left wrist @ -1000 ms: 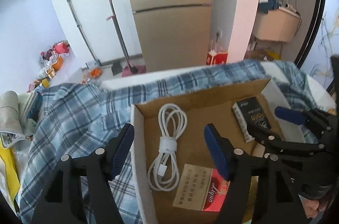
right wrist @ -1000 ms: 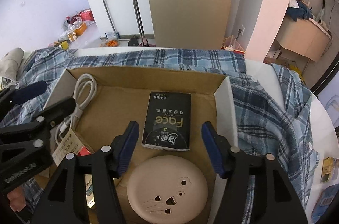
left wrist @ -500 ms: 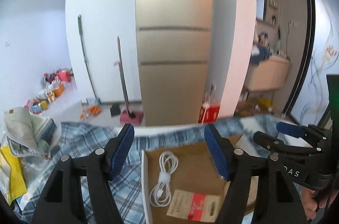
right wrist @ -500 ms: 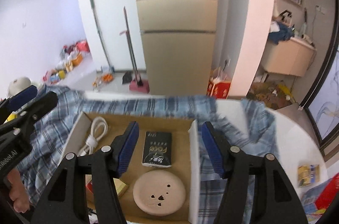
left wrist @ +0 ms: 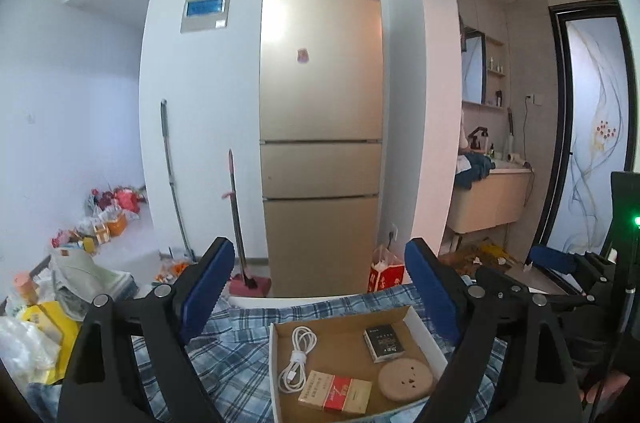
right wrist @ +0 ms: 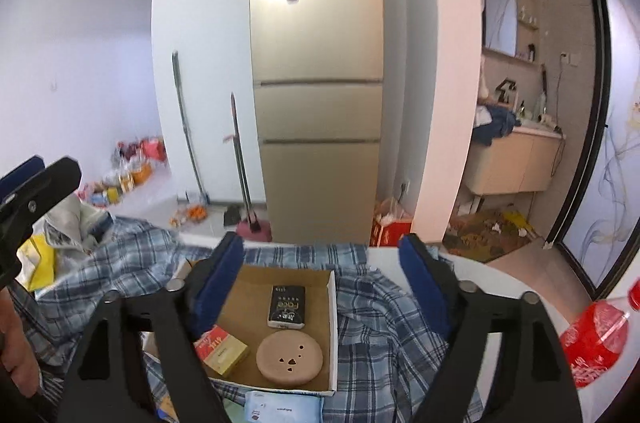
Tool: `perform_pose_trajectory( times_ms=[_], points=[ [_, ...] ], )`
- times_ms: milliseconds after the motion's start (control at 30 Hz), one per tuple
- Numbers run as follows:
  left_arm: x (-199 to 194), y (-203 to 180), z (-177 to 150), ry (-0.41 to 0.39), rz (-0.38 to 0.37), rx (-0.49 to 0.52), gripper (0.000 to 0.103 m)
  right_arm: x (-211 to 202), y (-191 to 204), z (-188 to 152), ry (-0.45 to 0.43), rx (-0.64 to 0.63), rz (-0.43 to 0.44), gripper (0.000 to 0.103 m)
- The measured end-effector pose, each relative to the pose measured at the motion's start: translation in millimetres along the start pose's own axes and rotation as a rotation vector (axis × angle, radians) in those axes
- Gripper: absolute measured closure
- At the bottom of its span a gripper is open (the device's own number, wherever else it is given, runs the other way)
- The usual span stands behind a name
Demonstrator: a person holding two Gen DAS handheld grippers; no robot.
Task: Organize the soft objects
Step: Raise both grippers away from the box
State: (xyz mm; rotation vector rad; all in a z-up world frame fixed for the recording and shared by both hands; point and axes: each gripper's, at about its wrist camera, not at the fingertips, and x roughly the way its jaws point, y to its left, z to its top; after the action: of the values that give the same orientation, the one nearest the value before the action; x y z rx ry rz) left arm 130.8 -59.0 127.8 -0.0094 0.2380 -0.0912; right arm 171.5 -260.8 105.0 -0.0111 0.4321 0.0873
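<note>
Left wrist view: the left gripper (left wrist: 318, 289) opens wide, empty — the right gripper (right wrist: 322, 275) likewise. Below both, a cardboard tray (left wrist: 425, 323) holds small items atop the plaid shirt (right wrist: 384, 335), probably to be sorted.

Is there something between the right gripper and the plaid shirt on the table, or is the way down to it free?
Nothing visible blocks it. The right gripper, jaws opening with nothing between them, is above the plaid shirt, whose folds right of the cardboard tray lie uncovered. The tray itself rests on part of the shirt.
</note>
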Motion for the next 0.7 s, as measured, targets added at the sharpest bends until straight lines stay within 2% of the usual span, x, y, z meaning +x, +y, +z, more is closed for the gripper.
perform_pose_trajectory(
  times_ms=[167,200,233,333,400,700],
  points=[
    [-48,-3,5,-0.063,-0.020,0.020,0.013,-33,-4,-4,-0.074,-0.004,-0.030,0.007],
    [-55,-3,6,-0.071,-0.022,0.024,0.009,-40,-5,-4,-0.094,-0.006,-0.034,0.004],
    [-65,-2,6,-0.087,-0.020,0.028,0.001,-46,-4,-4,-0.110,-0.007,-0.035,0.002],
    [-90,-3,1,-0.145,0.013,0.032,0.000,-63,-1,-5,-0.157,-0.011,-0.037,0.001],
    [-103,-2,-3,-0.165,0.004,0.029,0.000,-71,2,-7,-0.173,-0.019,-0.035,0.001],
    [-121,3,-27,-0.163,0.001,0.036,0.000,-94,18,-20,-0.221,-0.053,-0.020,0.001]
  ],
)
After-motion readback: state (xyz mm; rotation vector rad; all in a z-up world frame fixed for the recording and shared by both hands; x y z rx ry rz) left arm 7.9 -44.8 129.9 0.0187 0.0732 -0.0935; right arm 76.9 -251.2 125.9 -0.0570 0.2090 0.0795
